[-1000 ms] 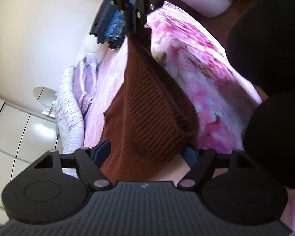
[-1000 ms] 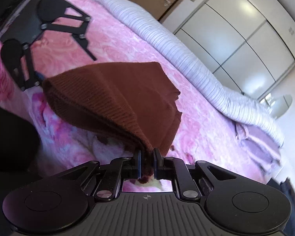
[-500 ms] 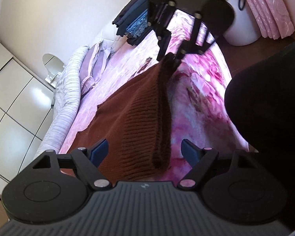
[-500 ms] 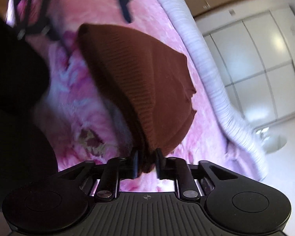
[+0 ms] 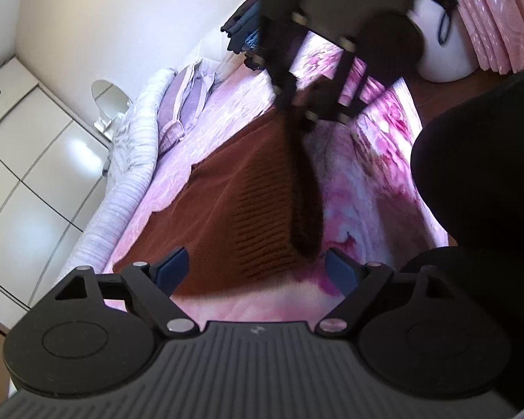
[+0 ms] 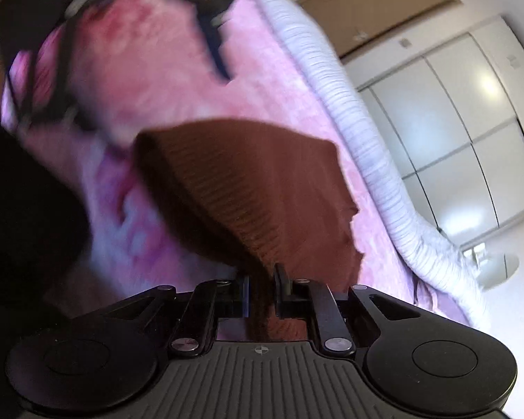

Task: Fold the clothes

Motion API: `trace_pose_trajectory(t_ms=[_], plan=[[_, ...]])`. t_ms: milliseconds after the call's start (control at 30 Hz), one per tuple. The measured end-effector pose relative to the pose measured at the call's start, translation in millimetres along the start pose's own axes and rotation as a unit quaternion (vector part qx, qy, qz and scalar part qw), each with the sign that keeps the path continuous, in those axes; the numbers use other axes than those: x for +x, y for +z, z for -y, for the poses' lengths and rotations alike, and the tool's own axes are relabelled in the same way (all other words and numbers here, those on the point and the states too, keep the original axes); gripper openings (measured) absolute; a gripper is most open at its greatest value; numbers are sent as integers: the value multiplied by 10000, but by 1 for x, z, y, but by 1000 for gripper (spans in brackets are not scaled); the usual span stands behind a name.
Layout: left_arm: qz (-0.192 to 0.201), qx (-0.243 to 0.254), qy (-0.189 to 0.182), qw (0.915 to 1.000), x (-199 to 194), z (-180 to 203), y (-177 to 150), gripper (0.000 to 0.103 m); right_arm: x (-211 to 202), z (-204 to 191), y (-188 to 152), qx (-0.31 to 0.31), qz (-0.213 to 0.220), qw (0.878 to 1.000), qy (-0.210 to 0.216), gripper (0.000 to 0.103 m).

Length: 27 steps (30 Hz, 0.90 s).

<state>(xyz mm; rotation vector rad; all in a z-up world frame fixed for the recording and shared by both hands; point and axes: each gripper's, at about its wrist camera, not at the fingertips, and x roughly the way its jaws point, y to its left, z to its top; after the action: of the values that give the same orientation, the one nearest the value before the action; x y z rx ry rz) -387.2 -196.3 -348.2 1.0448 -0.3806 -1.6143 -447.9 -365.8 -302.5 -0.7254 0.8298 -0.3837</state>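
Brown sweater (image 5: 262, 188) lifted by one edge over the pink blanket (image 5: 363, 188).
Right gripper (image 6: 262, 288) is closing, pinching the sweater's edge; left gripper (image 5: 255, 269) is opening wide, gripping nothing.

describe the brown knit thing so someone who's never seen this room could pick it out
Find the bed under the pink flowered blanket. On it lies the brown ribbed sweater, one edge lifted in the right gripper, whose jaws are closing on the fabric. It is the only dark brown knit; the clothes by the wall are blue-black.

brown knit garment (image 5: 262, 192), seemingly folded, on bed
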Motion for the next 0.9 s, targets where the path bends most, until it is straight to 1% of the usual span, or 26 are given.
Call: trace_pose_trajectory(t_ms=[100,167,233,333,433,500,600,633,700,767,800,833,867,900], plan=[[66,170,182,9997,12,8,6,86,-11,29,6,633,120,9977,205,11],[94,239,325,9991,21,13,11,86,-16,46,7,1074,150,9933,389,11],[122,234,493,9984,30,16,20,86,-18,62,9,1467,149,9876,546,11],[161,52,751,9970,41,18,33,86,-19,81,13,1875,151,9794,728,11],[152,-137,1073,9940,51,25,45,86,-18,91,19,2058,181,9749,832,11],[91,-108,1378,9904,59,29,49,86,-20,93,21,2134,217,9727,891,11],[-68,58,1803,9836,68,28,46,85,-26,93,18,2078,201,9743,847,11],[-90,127,1825,9831,68,25,42,84,-27,92,16,2055,184,9750,824,11],[-94,262,1715,9848,62,16,31,82,-29,86,12,2035,146,9758,788,11],[-98,397,1605,9862,56,8,20,70,-28,81,6,1983,119,9771,762,11],[-101,464,1549,9868,53,3,15,60,-28,78,4,1936,116,9781,749,11],[-95,515,1406,9887,50,-1,10,45,-28,75,3,1876,115,9794,737,11],[-119,574,1210,9909,49,-5,6,36,-27,71,2,1796,116,9810,726,11],[-132,686,1040,9921,47,-8,3,23,-26,67,2,1685,105,9831,705,11]])
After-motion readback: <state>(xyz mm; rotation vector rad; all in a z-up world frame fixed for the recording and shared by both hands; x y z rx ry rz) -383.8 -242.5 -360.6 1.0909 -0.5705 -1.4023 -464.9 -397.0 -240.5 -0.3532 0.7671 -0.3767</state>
